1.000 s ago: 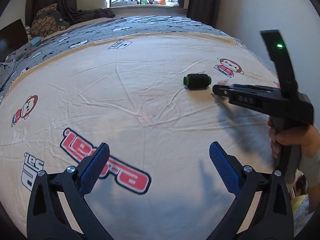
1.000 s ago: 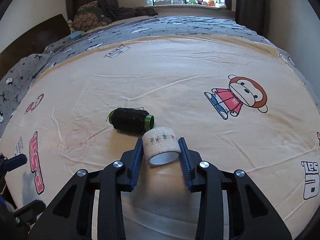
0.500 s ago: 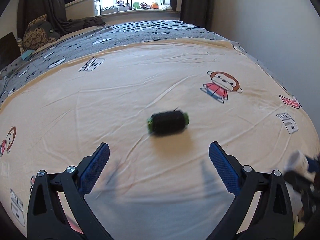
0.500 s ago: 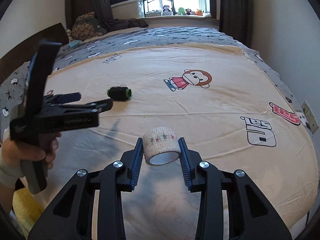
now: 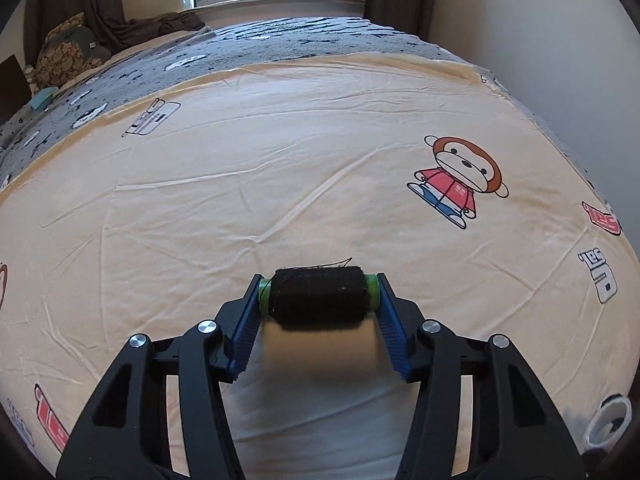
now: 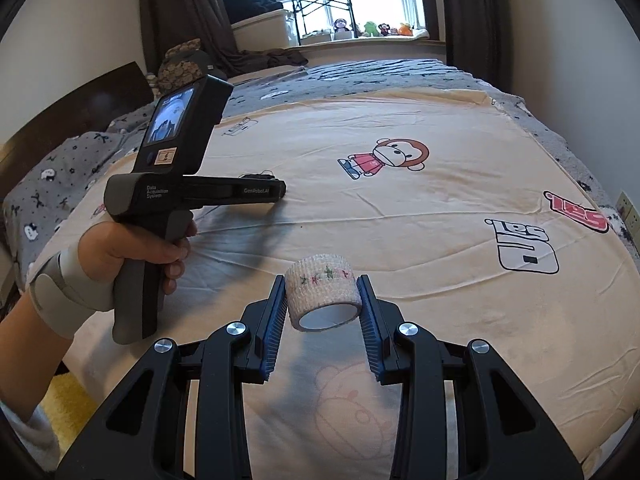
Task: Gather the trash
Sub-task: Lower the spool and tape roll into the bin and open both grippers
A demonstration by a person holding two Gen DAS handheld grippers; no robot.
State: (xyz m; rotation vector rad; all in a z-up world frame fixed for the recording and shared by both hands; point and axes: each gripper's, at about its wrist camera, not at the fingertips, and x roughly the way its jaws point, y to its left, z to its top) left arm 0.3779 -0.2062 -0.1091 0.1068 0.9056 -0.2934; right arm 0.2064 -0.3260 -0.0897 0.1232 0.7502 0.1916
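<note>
Two grippers over a bed, each with something between its blue pads.

Left gripper (image 5: 319, 300): jaws closing, about half shut, on a spool of black thread (image 5: 318, 298) with green ends. Spool lies crosswise; each green end meets a pad. A loose strand of thread sticks up from its far side. It sits low over the cream sheet (image 5: 280, 168), near the middle of the bed; whether it is touching the fabric, cannot tell.

Right gripper (image 6: 322, 300): jaws narrow, clamped on a roll of white bandage tape (image 6: 322, 296) printed with small coloured stars. Open core faces the camera. Roll is held clear above the sheet at the near edge of the bed.

From the right wrist view, the left gripper (image 6: 280, 188) shows at left as a dark grey handheld unit, its small screen lit, nose pointing right, tips down at the sheet. A hand (image 6: 132, 252) wearing a grey wrist strap grips its handle. The spool is mostly hidden behind its tip there.

Sheet details: cartoon monkey print (image 5: 460, 184) to the right of the spool, well apart from it; red and black logo prints along the right edge. Grey patterned blanket (image 5: 240, 52) covers the far part of the bed. Small plush toys (image 6: 372, 28) line the far windowsill.
</note>
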